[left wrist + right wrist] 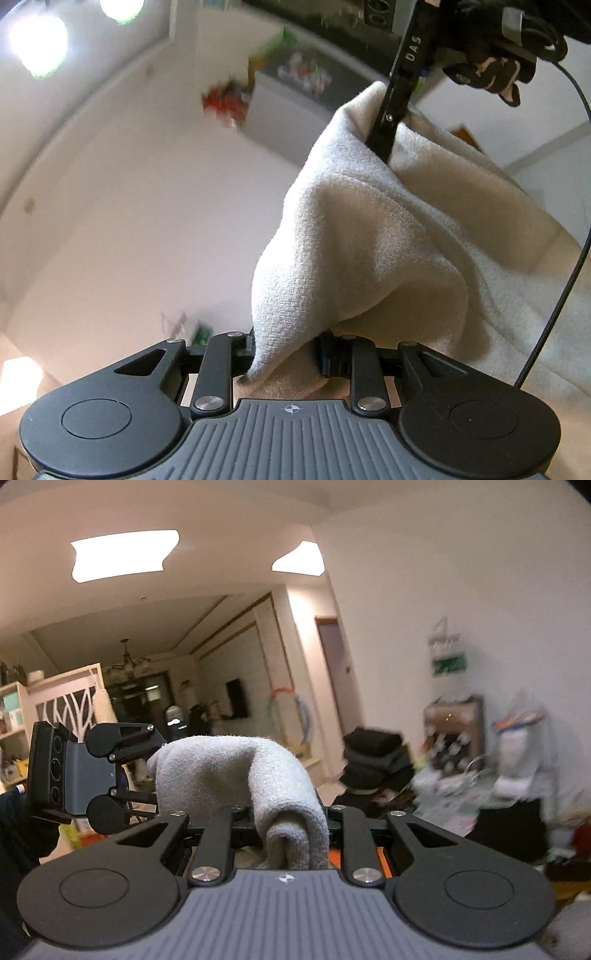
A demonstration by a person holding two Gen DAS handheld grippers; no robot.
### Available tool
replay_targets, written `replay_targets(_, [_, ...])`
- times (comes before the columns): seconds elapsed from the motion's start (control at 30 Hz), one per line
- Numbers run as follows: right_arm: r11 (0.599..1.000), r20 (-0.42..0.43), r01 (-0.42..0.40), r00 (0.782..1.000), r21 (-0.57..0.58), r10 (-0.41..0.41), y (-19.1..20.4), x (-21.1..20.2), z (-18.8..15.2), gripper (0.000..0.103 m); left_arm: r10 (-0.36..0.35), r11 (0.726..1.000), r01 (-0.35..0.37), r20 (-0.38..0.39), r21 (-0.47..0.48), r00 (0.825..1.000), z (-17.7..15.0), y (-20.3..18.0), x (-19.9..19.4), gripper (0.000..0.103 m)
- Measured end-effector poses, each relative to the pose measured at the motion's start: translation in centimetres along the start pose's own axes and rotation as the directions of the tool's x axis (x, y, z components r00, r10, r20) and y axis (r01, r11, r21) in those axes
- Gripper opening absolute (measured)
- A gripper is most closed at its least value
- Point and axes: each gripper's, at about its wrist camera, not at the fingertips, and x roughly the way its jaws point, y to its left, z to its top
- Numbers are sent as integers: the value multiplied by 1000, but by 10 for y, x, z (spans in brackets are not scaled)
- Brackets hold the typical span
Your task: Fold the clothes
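Lived-in flat here: ceiling lights overhead, a hallway with a door straight ahead of the right claw, and a messy heap of bags and boxes off to its right. No surface shows in either view, since both cameras are tipped up toward walls and ceiling.

The task's thing is a pale, fleecy garment [369, 229], and it's up in the air, strung between the two claws. The left claw [284, 354] is closed down on a corner of it, and the cloth rises from between its fingers and runs up and to the right. There the right claw [388, 122] comes down from above and bites into the top edge. In the right wrist view, the right claw [295, 830] is pinched shut on a thick roll of the same garment [240, 771], with the left claw [125, 775] hanging off to its left.

My read: this is a lift-and-spread bit, the piece held up by two points. Can't tell whether it's being shaken out for a fold or carried mid-fold.

Whatever follows needs both grips kept tight and the held edge taut and level, so the cloth hangs without bunching.
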Motion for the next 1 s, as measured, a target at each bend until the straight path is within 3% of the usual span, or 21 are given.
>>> replay_targets(0.23, [994,-106,-10,994,109,22,-124,159,-23,23,-114,988,97,-148,-117,982,-88,7,158,29])
replay_targets(0.4, [982,-189,45,982,183,-10,-226,265,-50,23,-243,952,184,-242,-243,939,-132,12,305,29])
replay_targets(0.5, [969,-230,74,973,236,-18,-290,318,-70,23,-329,911,229,-270,-342,905,-150,13,401,29])
replay_targets(0.73, [933,-343,161,939,321,-44,-421,431,-126,24,-506,802,316,-296,-507,810,-220,-20,530,32])
replay_targets(0.83, [926,-389,210,918,315,-76,-446,454,-149,26,-567,755,344,-292,-559,770,-248,-41,570,36])
replay_targets(0.87, [923,-405,226,910,311,-87,-453,461,-156,27,-581,743,352,-287,-569,762,-257,-47,578,39])
replay_targets(0.93, [917,-435,259,894,302,-109,-468,475,-170,32,-584,727,334,-284,-600,761,-269,-56,577,58])
replay_targets(1.0, [907,-456,300,879,296,-142,-479,483,-181,43,-583,700,304,-271,-646,766,-283,-57,579,64])
